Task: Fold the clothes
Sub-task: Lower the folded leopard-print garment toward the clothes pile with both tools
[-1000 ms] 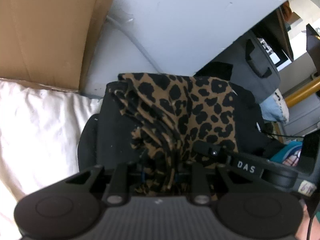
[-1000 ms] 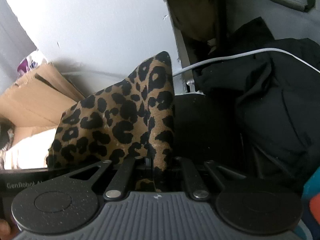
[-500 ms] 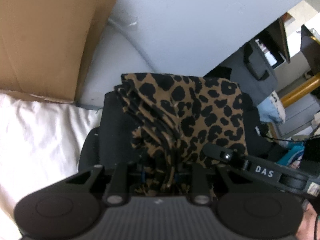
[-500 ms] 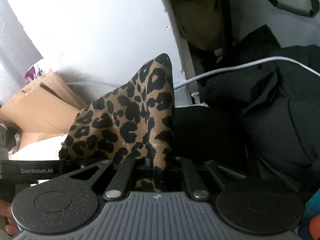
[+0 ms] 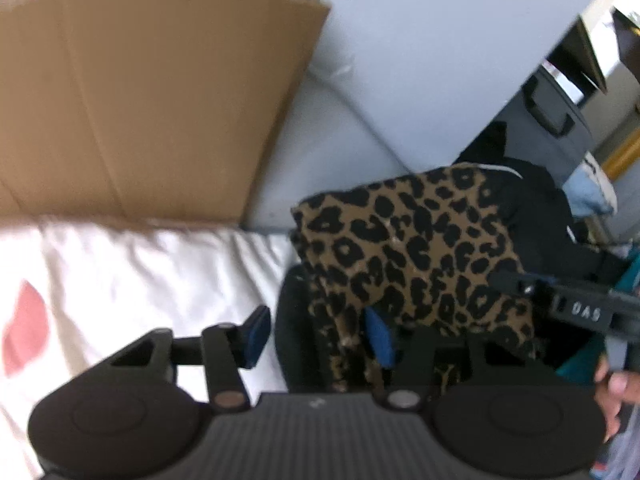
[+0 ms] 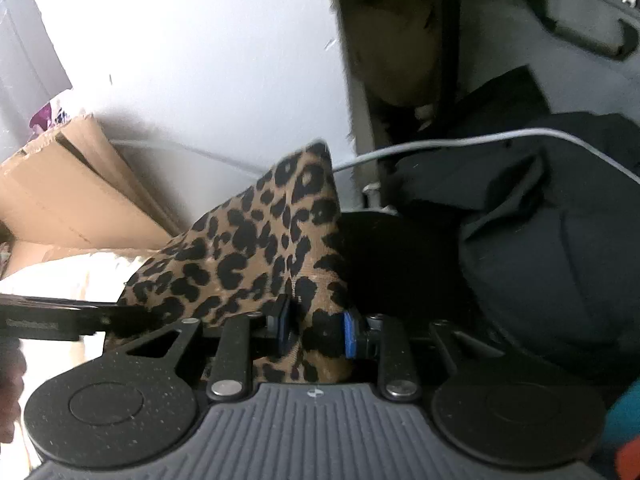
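Observation:
A folded leopard-print garment (image 5: 416, 248) lies on a pile of black clothes (image 5: 536, 216) at the right edge of a white sheet (image 5: 132, 280). My left gripper (image 5: 316, 336) is open; its blue pads stand apart and the garment's left edge hangs by the right pad. In the right wrist view the leopard-print garment (image 6: 256, 248) rises in a peak in front of my right gripper (image 6: 314, 334). Its blue pads are parted with a fold of the cloth loose between them.
A brown cardboard sheet (image 5: 132, 92) leans on the pale wall at the left. A grey cable (image 6: 460, 140) crosses black clothing (image 6: 560, 240). A grey case with a handle (image 5: 552, 116) stands at the far right. A pink patch (image 5: 24, 328) marks the sheet.
Both grippers were shut on the leopard-print garment; now both have opened. The left gripper has shifted left, so the garment sits to its right and more white sheet shows.

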### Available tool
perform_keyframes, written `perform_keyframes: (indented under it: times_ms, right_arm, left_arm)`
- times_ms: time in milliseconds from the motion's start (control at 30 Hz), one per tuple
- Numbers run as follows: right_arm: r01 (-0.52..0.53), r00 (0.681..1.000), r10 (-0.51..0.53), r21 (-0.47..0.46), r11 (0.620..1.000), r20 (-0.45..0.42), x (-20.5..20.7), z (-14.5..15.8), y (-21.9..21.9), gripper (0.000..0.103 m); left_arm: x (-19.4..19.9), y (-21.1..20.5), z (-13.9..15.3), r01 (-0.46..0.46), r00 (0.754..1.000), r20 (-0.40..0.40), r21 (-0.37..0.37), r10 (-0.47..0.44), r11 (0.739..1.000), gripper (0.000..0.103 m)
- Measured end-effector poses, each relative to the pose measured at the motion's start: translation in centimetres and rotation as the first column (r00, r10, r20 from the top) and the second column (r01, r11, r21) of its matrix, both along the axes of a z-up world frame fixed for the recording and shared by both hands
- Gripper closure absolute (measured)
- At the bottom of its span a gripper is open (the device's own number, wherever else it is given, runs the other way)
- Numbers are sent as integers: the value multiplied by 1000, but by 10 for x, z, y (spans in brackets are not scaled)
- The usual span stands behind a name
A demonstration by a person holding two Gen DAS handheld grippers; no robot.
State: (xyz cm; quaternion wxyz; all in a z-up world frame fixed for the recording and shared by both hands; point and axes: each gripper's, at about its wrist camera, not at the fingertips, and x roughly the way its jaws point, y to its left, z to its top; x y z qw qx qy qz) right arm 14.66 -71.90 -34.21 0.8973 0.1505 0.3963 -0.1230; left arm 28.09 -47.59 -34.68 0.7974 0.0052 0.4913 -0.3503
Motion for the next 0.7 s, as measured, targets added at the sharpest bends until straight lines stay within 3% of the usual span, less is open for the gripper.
perform_keyframes:
  times_ms: [133,267,367,467,567,700]
  right_arm:
    - [30,999,-30,-8,1000,38,-17,10,-7,76]
    - [26,999,-26,-11,1000,31,-27,14,-5,76]
    - [-5,1000,5,-8,1000,12,-26,9,1,76]
    - [-36,999,36,-2,999,7,-23,0,7,76]
    - [-65,998,65,3,998,0,-19,-9,14,76]
    - [-39,997,39,-9,999,-60,-11,-31,20,74]
  left_arm:
    - [-1,2,15,0,999,42,-9,1,1000,75]
    - [-11,-8,25,12,996,86,-2,-12,1000,82]
    - [-24,-20,35,42,987,157,9,-43,999,83]
    - [-38,-33,44,73,964,254,19,-75,997,91]
    - [-43,-45,40,106,969,222,29,-110,994,91]
    - [-45,-57,15,125,976,160,135,-146,983,90]
